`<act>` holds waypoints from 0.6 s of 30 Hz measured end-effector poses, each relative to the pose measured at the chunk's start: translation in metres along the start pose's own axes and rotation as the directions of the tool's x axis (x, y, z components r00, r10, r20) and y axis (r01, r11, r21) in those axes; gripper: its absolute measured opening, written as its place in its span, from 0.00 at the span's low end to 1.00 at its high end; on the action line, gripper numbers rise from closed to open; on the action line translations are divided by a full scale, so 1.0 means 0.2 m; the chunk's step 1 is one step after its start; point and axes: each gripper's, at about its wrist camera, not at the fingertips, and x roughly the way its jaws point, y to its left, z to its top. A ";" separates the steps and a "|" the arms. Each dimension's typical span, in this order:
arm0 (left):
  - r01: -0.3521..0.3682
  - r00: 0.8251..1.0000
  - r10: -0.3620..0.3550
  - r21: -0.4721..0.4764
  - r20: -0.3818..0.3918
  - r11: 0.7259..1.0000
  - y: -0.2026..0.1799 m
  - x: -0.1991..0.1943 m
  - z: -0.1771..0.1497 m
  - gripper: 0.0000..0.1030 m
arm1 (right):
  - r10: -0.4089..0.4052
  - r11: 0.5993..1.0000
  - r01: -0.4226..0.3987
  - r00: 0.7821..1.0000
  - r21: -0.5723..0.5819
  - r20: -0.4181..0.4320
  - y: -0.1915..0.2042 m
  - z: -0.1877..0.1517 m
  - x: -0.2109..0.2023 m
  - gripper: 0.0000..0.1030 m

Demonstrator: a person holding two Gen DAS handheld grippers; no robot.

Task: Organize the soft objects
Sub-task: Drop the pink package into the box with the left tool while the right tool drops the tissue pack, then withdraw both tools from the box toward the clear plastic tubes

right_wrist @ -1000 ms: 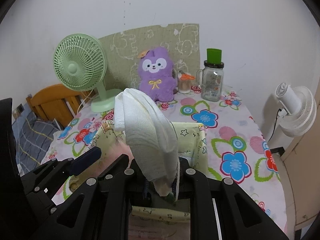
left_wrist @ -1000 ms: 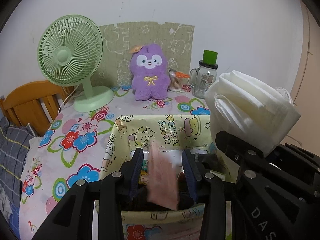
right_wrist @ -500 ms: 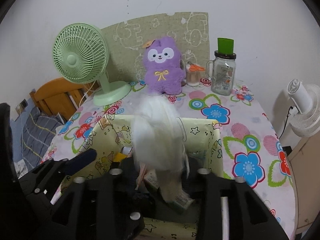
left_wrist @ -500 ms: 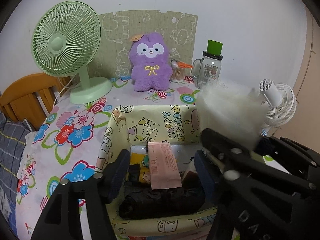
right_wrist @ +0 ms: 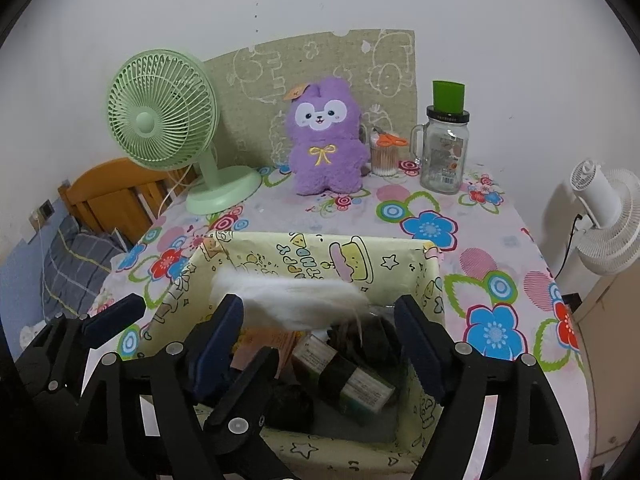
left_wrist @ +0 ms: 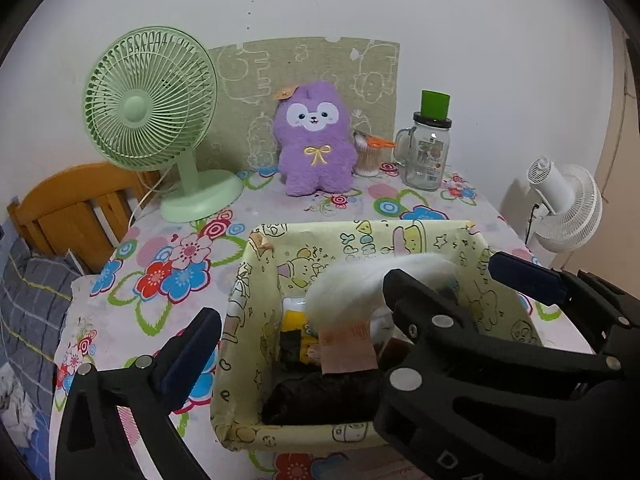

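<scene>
Right claw (right_wrist: pixel 320 340) just behind white cloth (right_wrist: pixel 288 300)

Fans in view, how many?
2. Green fan stands at the table's back left, beside the purple plush. White fan sits off the table's right edge, near the wall. None seem hidden.

The box (right_wrist: pixel 424 280) is crowded inside; bare tabletop (right_wrist: pixel 480 264) lies at 3 o'clock, fan (right_wrist: pixel 164 120) blocking 10 o'clock.
</scene>
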 end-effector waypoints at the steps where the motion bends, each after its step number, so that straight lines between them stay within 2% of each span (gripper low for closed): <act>1: 0.005 1.000 -0.005 0.001 0.001 1.000 0.00 -0.01 0.00 1.00 | -0.003 1.000 0.003 1.000 -0.002 0.002 0.00 0.00 -0.01 0.79; 6: 0.017 1.000 -0.017 0.010 0.017 1.000 -0.01 -0.05 -0.01 1.00 | -0.008 1.000 0.008 1.000 0.001 0.008 0.00 -0.02 -0.06 0.80; 10: 0.032 0.999 -0.032 0.002 0.035 0.999 -0.02 -0.10 -0.02 1.00 | -0.013 1.000 0.013 1.000 0.005 0.027 0.01 -0.03 -0.12 0.87; 18: 0.045 0.997 -0.045 -0.006 0.058 0.999 -0.03 -0.18 -0.05 0.99 | -0.018 1.000 0.017 0.999 0.004 0.043 0.03 -0.06 -0.21 0.88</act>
